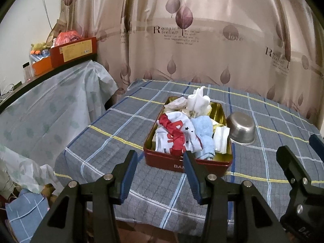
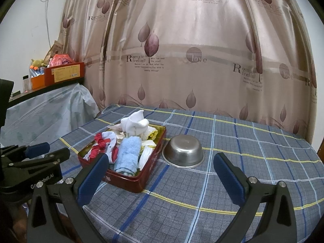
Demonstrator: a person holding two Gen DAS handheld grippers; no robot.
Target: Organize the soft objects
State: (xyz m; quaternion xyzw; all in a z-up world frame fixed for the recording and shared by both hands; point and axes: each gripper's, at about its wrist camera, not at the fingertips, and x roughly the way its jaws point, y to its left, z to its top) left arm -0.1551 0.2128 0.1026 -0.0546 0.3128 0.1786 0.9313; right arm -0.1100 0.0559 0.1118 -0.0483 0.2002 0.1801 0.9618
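At the bottom of each wrist view our left gripper (image 1: 160, 174) and right gripper (image 2: 160, 180) gape wide, holding nothing. Mid-frame, the red tin (image 2: 129, 179) holds the blue towel (image 2: 128, 154) and white socks (image 2: 134, 122), the steel bowl (image 2: 183, 151) just right.

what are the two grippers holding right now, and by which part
Nothing. The left gripper and right gripper are both open and empty, short of the red metal tin of soft cloths.
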